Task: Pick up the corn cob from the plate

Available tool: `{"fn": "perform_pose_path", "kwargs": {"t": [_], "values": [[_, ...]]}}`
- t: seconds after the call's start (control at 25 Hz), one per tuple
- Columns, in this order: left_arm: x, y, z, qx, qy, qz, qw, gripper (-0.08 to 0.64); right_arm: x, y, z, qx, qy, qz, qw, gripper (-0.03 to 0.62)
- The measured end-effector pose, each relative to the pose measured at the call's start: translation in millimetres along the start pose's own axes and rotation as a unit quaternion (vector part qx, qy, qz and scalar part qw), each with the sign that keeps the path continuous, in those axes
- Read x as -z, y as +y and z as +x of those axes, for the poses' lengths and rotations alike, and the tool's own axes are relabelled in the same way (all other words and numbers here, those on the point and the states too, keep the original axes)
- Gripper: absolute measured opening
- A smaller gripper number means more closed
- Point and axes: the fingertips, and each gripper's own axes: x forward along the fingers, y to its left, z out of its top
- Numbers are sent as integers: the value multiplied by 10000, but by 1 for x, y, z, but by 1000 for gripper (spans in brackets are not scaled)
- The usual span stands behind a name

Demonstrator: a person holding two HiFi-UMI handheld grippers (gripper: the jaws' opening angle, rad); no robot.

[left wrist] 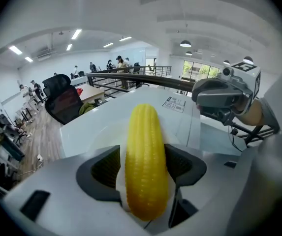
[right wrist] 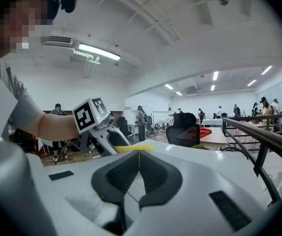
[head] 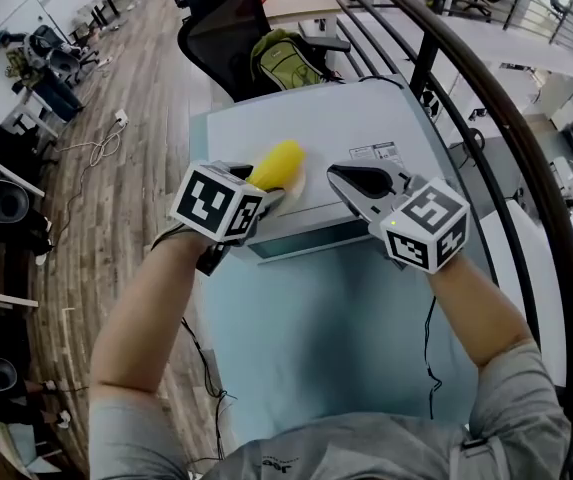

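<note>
The corn cob (left wrist: 145, 156) is bright yellow with fine kernel rows and lies on the white plate (left wrist: 106, 131). Your left gripper (left wrist: 143, 168) stands spread around it without pressing. Your right gripper (right wrist: 137, 173), nearby, is closed and empty.

The head view looks steeply down from above the person's arms onto the table (head: 366, 118), the left gripper (head: 274, 196) and the right gripper (head: 351, 181). The left gripper view sits close behind its jaws, facing over the corn cob (left wrist: 145, 156) toward the right gripper. The right gripper view faces nearly level toward the left gripper. All 3 views share the corn cob.
</note>
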Motion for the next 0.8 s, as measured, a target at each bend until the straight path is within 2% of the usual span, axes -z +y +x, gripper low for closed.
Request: {"fn": "perform_pose_path", "kwargs": {"t": [0.08,0.24,0.44,0.56,0.8], "values": [[2,-1,2,-29,12,51,10000,257,2,2,-3,20,18,-34,10000,17],[1,3,1,-16,-162,69,9998,252,0,4,-8,64,52,-33,10000,17],[-6,7,-9,-28,-507,-111,9986,252,-10,8,-21,150,44,-90,9998,15],[-13,7,-33,-91,-685,-150,9975,252,-23,15,-31,263,9,-148,9995,17],[-43,-5,-100,-259,-1071,89,9939,252,-64,33,-54,451,-159,-354,9982,17]]}}
